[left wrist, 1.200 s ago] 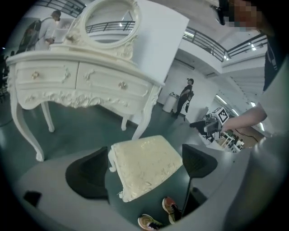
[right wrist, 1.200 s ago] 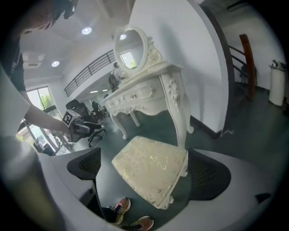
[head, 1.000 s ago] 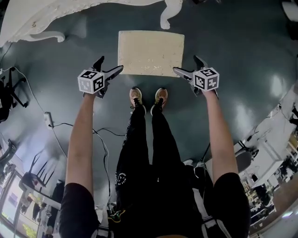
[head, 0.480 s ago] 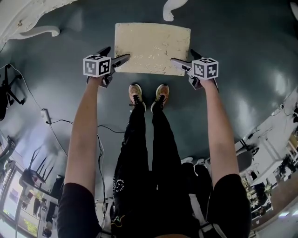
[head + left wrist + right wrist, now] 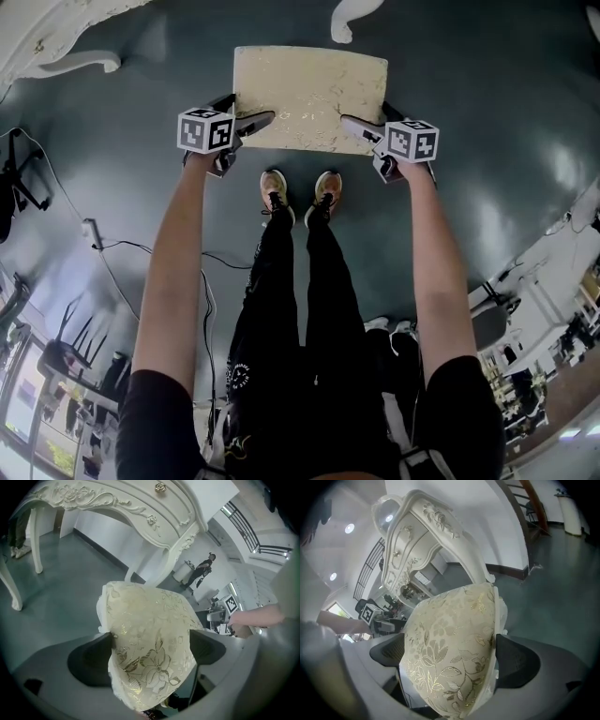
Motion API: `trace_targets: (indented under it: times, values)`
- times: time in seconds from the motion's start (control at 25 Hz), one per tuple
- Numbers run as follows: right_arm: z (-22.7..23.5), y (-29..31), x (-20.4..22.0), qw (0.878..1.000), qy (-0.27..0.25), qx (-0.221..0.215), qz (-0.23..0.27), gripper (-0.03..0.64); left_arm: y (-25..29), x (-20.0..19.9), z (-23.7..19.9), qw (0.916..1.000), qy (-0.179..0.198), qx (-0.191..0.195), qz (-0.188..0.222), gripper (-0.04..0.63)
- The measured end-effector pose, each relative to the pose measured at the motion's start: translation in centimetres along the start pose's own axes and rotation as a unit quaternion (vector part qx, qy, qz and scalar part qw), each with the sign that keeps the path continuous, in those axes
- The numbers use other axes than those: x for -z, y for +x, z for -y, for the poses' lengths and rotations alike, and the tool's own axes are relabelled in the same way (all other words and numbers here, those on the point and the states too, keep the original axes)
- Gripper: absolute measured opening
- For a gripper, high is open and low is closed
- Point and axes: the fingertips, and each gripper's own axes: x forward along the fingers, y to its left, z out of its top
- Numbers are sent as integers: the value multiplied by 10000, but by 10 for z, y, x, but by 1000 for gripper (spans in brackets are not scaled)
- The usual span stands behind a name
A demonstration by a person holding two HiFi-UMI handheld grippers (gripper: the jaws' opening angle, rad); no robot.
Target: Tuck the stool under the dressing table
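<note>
A white plug strip (image 5: 90, 232) with cables lies on the grey floor (image 5: 487, 112); a person (image 5: 202, 568) stands far off.

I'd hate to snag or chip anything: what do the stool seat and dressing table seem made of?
The stool seat looks like padded cream fabric, likely brocade, going by its shiny gold woven-looking flowers and leaves. The dressing table is probably painted wood, smooth off-white, with carved scrollwork and a gold knob; moulded resin can't be ruled out.

open studio-like hall: glossy grey floor (image 5: 487, 112), ornate white dressing table (image 5: 140, 508), overhead railing (image 5: 243, 524)
</note>
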Motion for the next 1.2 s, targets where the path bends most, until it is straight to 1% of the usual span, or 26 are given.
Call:
trace_targets:
  times: [0.12,0.24,0.56,0.84,1.0,1.12,1.2]
  values:
    - [-3,-5,-2,10000,-14,32,58,601,-1,-2,7,10000,-54,12,32,508]
    - [-8,-7,-2,9999,-131,42,1,602,-4,-3,9,9998,-147,-78,129,515]
    - [-34,5,-5,9996,-151,-245,-59,603,-21,-6,-8,9987,-301,-357,182,531]
    - [-70,58,-10,9990,-220,-359,-179,603,-53,2,-61,9965,-526,-588,283,531]
    - [-95,92,-18,9983,-300,-384,-323,603,-75,-3,-99,9955,-602,-612,407,532]
    - [-120,119,-21,9978,-268,-400,-450,603,-94,-5,-127,9952,-649,-675,299,541]
    - [-136,133,-24,9979,-209,-379,-490,603,-107,-5,-141,9957,-663,-624,186,543]
